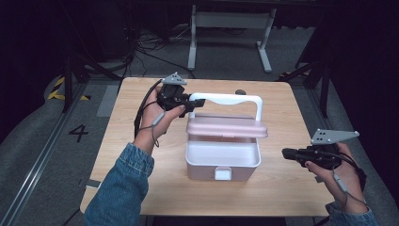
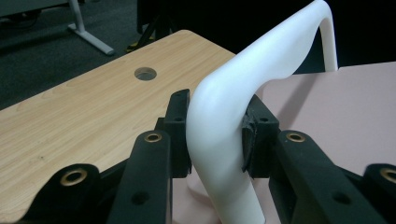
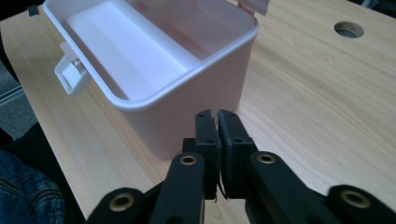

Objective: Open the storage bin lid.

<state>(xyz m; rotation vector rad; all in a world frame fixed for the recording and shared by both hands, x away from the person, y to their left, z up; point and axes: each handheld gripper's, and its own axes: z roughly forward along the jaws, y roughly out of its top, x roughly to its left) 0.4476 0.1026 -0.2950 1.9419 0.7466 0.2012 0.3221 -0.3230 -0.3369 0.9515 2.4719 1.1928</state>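
On the table (image 1: 141,188), left gripper (image 2: 217,135) fingers (image 2: 180,126) clamp the handle (image 2: 261,60).

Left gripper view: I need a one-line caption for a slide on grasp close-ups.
Left hand-held gripper shut on the white handle of a pink box on a wooden table.

A smooth pink plastic box (image 1: 222,160) with a glossy white plastic handle (image 2: 219,140) sits on a matt, light wood-grain table (image 1: 282,188). The sleeve (image 1: 120,188) is blue denim cloth.
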